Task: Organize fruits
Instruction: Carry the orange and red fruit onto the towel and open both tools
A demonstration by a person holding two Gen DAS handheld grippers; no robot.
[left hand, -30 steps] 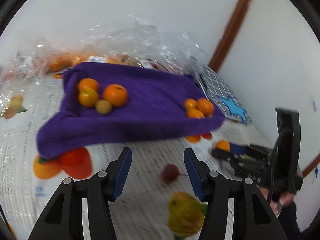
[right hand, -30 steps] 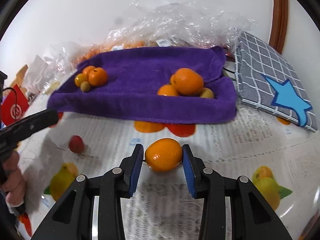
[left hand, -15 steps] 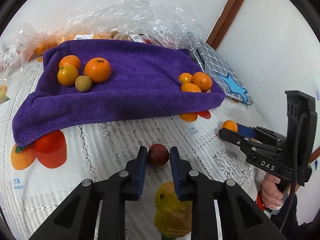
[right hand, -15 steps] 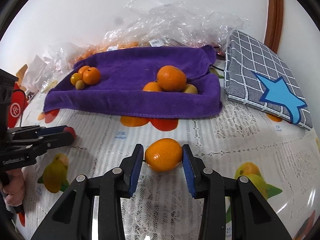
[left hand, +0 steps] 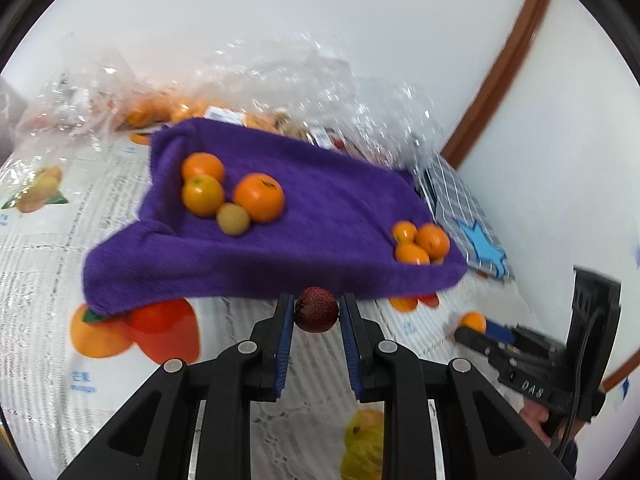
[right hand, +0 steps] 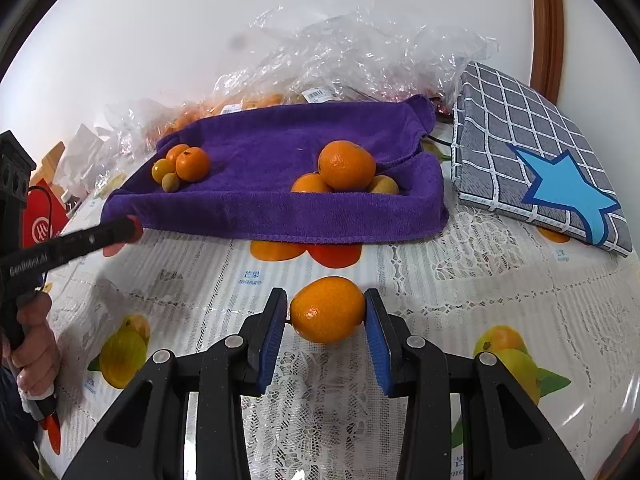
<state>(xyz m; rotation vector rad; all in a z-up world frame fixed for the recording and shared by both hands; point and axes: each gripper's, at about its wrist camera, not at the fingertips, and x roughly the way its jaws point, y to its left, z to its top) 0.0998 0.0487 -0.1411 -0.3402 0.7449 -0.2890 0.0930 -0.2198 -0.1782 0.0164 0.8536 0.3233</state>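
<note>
White walls stand behind a fruit-printed tablecloth (right hand: 440,280) where the purple towel (right hand: 280,208) already carries two fruit piles — left gripper (left hand: 316,316) pinching a dark red fruit (left hand: 316,309), right gripper (right hand: 326,314) pinching an orange (right hand: 327,309), both not yet placed.

tablecloth (right hand: 420,276): "mango" | left gripper (right hand: 128,228): "GenRobot.AI" | right gripper (left hand: 472,330): "DAS"

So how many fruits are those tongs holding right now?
2. A dark red fruit is pinched in the left tongs, and an orange is pinched in the right tongs.
</note>
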